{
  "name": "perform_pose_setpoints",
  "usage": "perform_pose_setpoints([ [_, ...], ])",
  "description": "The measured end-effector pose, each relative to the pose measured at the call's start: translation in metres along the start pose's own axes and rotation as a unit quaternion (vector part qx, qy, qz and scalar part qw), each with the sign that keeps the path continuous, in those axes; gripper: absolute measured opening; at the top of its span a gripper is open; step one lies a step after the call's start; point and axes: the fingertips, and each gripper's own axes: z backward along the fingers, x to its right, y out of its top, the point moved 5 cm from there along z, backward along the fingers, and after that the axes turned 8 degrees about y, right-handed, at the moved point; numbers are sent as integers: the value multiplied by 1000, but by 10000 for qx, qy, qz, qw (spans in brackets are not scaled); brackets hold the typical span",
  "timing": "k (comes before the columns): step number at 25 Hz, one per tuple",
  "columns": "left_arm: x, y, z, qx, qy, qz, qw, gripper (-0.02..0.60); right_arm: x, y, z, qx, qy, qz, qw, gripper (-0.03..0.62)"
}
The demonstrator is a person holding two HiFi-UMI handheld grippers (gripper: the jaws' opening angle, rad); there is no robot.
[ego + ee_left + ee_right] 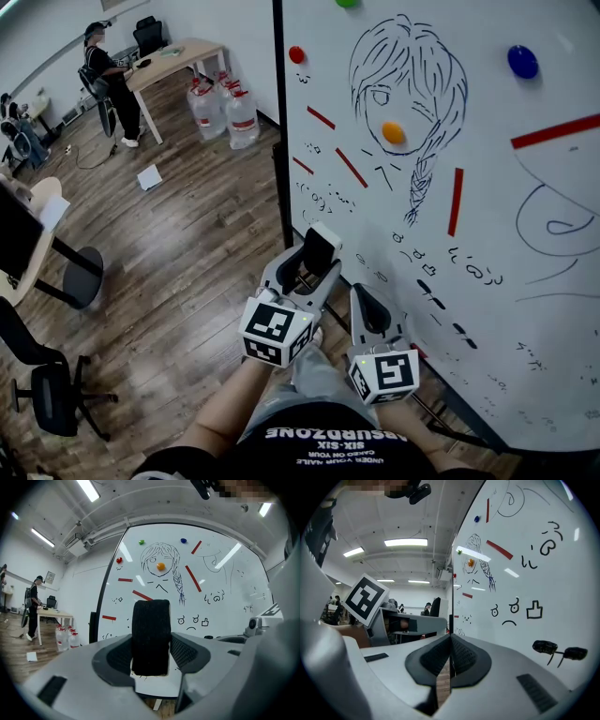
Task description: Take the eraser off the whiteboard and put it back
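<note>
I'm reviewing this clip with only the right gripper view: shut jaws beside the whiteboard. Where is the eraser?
Observer: The black felt eraser is clamped upright between the left gripper's jaws.
Operator: Is it touching the board?
Observer: No. The left gripper view shows it clear of the white whiteboard, with the drawings well beyond it.
Operator: What is below?
Observer: Brown wooden floor, with clear water bottles standing by the board's left edge.

Passage to the right is barred by the whiteboard (544,319), studded farther off with magnets (394,132). Open wooden floor (187,244) is left free on the left; water bottles (225,111) are stood far off.
</note>
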Motion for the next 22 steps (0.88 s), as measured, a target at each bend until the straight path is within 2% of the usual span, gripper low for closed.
perform_pose_setpoints([
  [22,0,-34,18,-395,49,-27,9992,245,8,-4,3,-14,-47,-42,10000,-2],
])
